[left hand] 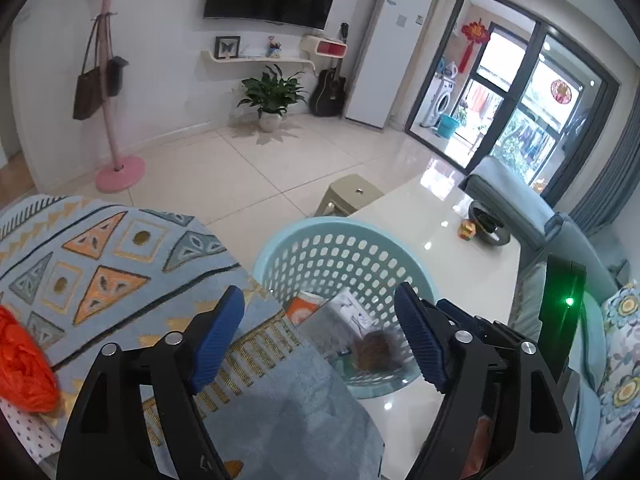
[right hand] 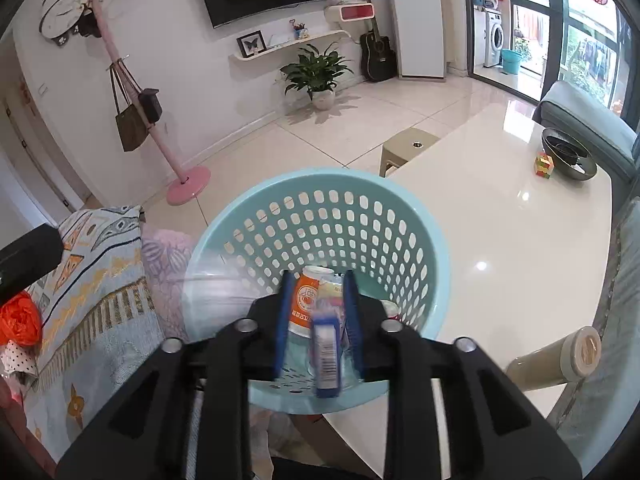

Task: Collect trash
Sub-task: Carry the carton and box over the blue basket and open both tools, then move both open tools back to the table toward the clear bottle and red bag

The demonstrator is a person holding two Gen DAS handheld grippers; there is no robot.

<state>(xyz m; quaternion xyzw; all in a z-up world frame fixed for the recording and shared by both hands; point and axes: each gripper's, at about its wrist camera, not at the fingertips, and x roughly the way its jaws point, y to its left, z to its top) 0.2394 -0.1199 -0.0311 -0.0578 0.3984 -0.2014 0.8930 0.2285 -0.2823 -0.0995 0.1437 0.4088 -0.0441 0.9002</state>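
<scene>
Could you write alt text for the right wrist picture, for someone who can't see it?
The right gripper is poised over a light blue basket, a small blurred blue box between its jaws. An orange cup lies inside the basket, which sits on a white table.

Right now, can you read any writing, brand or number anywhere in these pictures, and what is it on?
Nothing reads clearly.
Orange cup in the blue basket: round emblem and white lettering, too blurred.
Blue box between the right gripper's fingers: barcode, digits unreadable.
Fridge: small labels, too small.
Red door ornament: character not legible.
</scene>
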